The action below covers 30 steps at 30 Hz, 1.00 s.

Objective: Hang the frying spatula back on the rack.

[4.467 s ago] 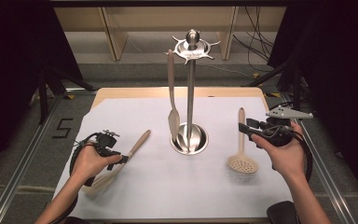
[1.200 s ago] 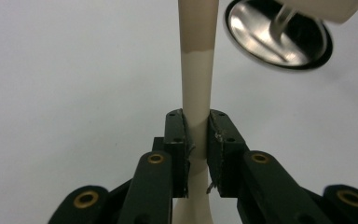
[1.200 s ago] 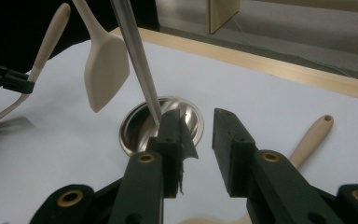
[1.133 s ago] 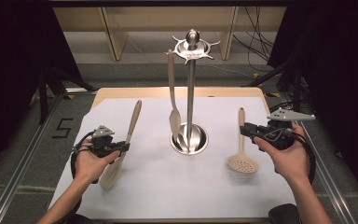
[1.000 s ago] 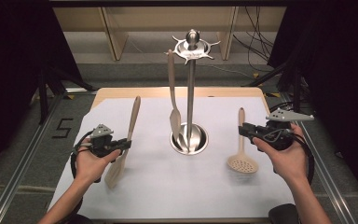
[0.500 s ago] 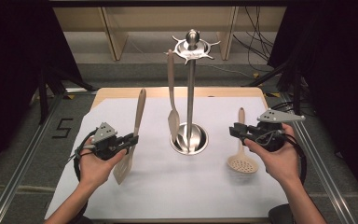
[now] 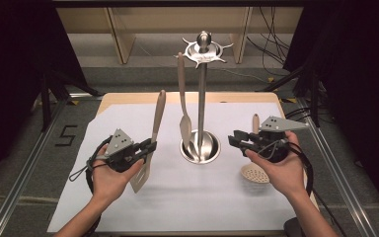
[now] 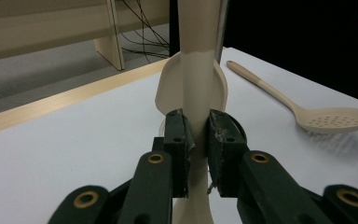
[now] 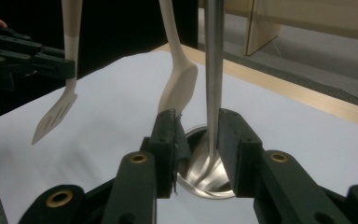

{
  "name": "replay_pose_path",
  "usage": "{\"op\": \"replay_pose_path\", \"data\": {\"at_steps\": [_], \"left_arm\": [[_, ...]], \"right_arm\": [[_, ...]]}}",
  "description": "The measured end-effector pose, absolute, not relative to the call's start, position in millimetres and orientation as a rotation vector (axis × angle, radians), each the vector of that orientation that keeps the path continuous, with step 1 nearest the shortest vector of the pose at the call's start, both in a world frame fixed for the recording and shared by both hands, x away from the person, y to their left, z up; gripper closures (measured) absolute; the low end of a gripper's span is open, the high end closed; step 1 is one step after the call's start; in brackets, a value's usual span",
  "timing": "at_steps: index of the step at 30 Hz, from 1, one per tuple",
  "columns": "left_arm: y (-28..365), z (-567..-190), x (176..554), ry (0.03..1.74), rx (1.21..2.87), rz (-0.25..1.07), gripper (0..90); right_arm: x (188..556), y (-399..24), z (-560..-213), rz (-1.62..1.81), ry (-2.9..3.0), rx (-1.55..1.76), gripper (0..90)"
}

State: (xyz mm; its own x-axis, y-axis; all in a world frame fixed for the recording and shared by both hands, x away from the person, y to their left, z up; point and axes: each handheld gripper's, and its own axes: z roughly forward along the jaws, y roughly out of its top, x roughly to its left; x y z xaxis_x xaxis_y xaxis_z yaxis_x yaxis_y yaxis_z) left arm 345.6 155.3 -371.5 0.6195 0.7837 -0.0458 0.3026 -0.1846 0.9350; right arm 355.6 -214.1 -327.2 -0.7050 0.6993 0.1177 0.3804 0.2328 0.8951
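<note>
Since the earliest frame, the slotted spatula (image 7: 150, 143) has been lifted off the white surface (image 7: 79, 207) and now stands nearly upright, its handle pinched between the pads of the left tool (image 7: 149, 148), blade hanging just above the surface. Meanwhile the right tool (image 7: 234, 139) has let go of the skimmer spoon (image 7: 254, 173), which lies flat beside it; its jaws have just been opening and stand spread with nothing between them, facing the steel utensil stand (image 7: 201, 143), where another spatula (image 7: 184, 126) hangs.
</note>
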Motion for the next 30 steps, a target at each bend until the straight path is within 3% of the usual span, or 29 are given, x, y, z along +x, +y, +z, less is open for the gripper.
{"op": "replay_pose_path", "data": {"at_steps": [30], "left_arm": [[99.9, -354.9, 341.0, 0.744, 1.771, 0.512, 78.3]], "right_arm": [[358.0, -179.1, -312.7, 1.536, 2.212, 0.9, 63.4]]}}
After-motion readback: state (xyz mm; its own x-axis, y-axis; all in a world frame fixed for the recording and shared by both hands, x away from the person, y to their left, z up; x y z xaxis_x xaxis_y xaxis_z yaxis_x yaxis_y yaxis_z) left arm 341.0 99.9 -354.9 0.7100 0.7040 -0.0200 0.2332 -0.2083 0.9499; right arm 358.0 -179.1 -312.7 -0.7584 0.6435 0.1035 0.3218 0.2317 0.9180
